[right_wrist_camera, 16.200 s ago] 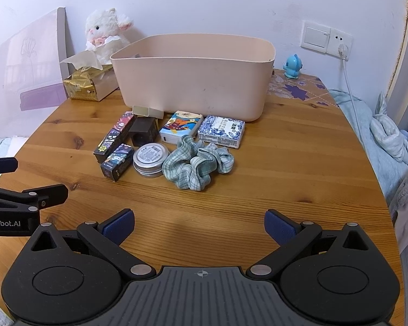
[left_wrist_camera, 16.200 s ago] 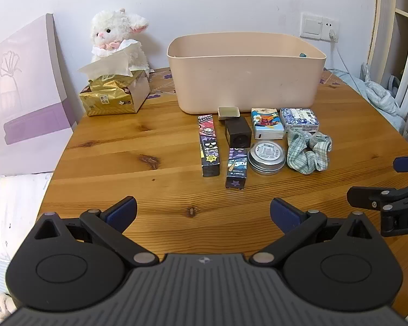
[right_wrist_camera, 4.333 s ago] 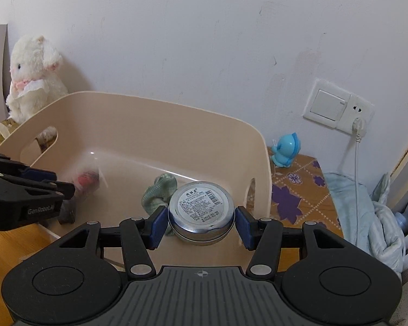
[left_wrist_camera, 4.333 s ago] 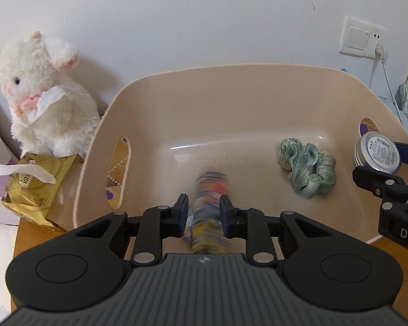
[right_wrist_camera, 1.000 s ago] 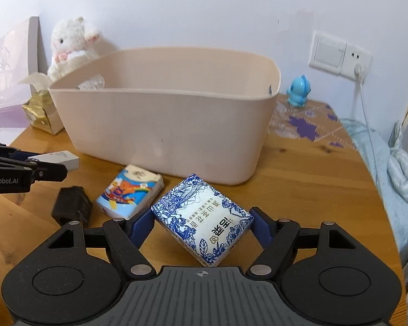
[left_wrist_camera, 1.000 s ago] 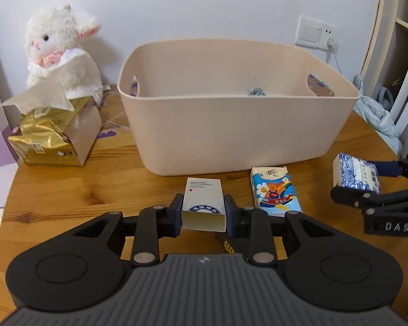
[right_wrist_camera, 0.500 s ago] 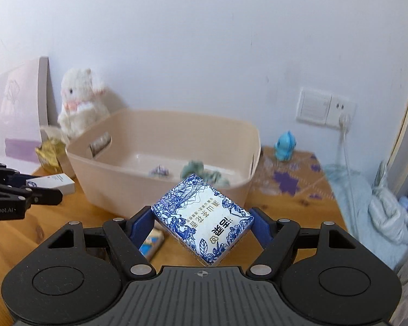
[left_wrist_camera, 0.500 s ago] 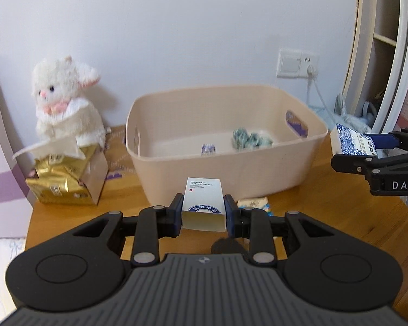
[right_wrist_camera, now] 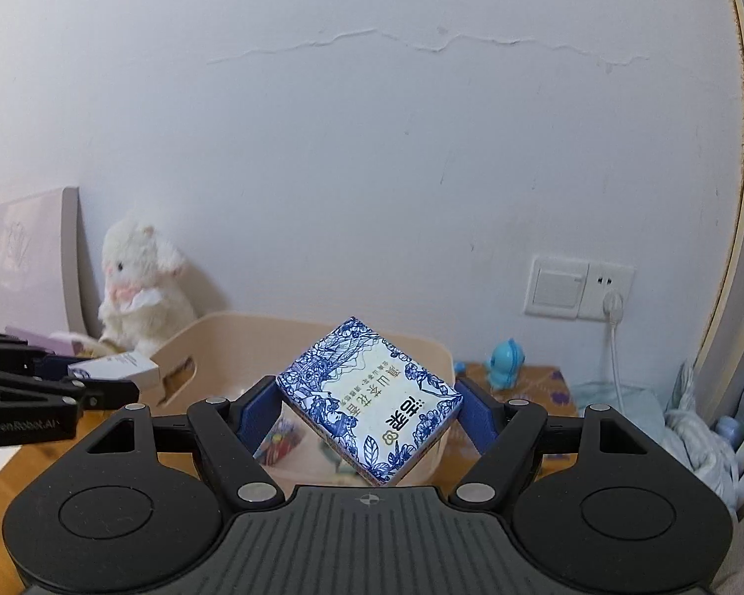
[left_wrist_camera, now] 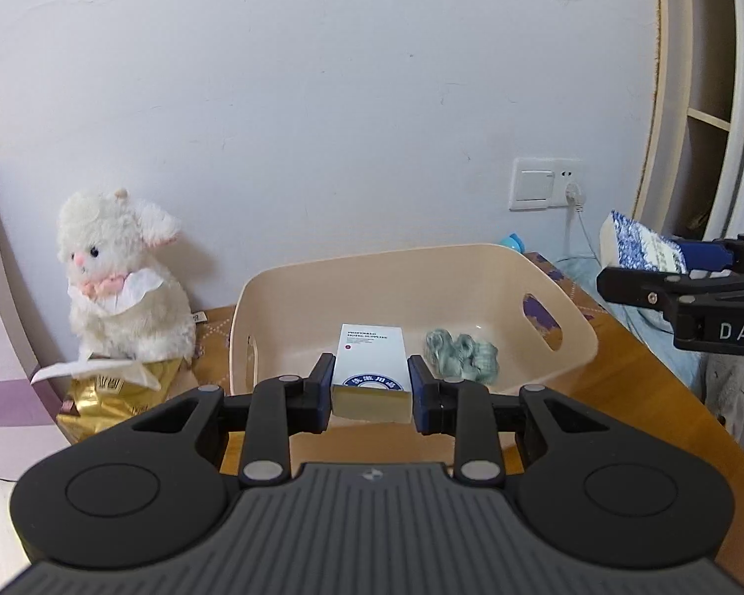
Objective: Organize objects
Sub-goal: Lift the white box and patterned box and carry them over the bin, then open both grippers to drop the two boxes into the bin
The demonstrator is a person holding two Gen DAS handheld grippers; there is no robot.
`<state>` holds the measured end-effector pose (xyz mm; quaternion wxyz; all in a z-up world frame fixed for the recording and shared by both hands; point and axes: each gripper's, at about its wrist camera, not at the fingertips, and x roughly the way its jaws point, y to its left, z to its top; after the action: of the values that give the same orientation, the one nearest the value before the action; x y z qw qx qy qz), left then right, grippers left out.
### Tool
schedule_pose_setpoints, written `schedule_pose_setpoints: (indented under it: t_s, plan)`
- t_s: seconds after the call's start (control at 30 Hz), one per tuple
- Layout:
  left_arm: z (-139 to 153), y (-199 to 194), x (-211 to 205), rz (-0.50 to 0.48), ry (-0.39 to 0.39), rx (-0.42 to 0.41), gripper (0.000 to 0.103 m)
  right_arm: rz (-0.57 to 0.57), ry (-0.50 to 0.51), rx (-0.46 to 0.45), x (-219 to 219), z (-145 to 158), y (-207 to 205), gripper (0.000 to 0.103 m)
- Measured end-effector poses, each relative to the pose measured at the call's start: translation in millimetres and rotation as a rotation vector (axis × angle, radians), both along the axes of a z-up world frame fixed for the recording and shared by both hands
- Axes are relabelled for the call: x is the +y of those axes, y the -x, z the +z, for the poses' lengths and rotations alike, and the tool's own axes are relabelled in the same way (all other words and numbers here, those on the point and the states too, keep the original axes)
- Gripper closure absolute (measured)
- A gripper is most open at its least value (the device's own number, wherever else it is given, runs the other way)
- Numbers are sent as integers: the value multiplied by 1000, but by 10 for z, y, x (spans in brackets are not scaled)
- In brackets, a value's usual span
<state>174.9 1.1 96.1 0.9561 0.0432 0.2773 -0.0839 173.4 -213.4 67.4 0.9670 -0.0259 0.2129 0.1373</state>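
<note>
Two grippers are both loaded & both are now raised higher than half a sec ago, w/ the beige bin [left_wrist_camera: 560,292] sitting lower and farther off in each view. Left gripper [left_wrist_camera: 372,394] has its jaws closed on a small white box [left_wrist_camera: 372,372], blue round logo facing the cam, held level in front of the bin's near wall. Right gripper [right_wrist_camera: 369,409] has its jaws clamped on a blue-and-white floral box [right_wrist_camera: 369,396], gripped corner-wise so it sits tilted; in the left view it hangs up near the bin's right end.

Inside the bin: green checked scrunchie [left_wrist_camera: 461,357] on the floor, right of centre; a colourful blurred item shows behind the floral box in the right view, can't ID it.

White plush lamb [left_wrist_camera: 119,282] & gold tissue pack [left_wrist_camera: 114,386] stay put left of the bin.

What it means: the lift looks done, so both boxes prob. clear the rim; next is carry fwd over the opening & release. Neither box is in the bin yet. Tilted floral box may land on an edge or on the scrunchie.
</note>
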Motion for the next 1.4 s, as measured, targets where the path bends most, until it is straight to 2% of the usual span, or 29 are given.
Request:
schedule_pose_setpoints:
  t_s: [0.13,0.27,0.5,0.63,0.77,0.87,0.93,1.0,1.03,1.13,1.23,1.4]
  plan:
    - [-46,-263,-76,29,-22,23,70,-19,24,17,72,-34,-216,28]
    - [-175,-493,-124,57,-27,79,70,-40,44,46,137,-145,-407,28]
    - [-401,-728,-204,88,-61,156,70,-58,73,152,311,-451,-726,28]
    - [-551,-836,-238,100,-83,214,70,-39,126,192,461,-618,-785,28]
    - [-647,-889,-256,113,-101,236,70,-32,171,229,554,-723,-826,28]
    - [-654,-878,-233,109,-84,237,69,-43,184,215,535,-710,-805,27]
    - [-652,-860,-222,108,-85,235,61,-38,187,210,507,-685,-782,22]
    - [-620,-831,-188,127,-84,217,34,-41,192,211,456,-666,-766,19]
    - [-594,-808,-164,130,-76,205,30,-43,191,207,431,-650,-750,16]
    - [-509,-732,-99,119,-43,198,30,-33,151,197,333,-565,-656,10]
    - [-440,-639,-64,116,-60,181,29,-26,140,180,275,-489,-549,5]
    - [-331,-448,-24,109,-70,153,27,-4,138,156,242,-389,-334,3]
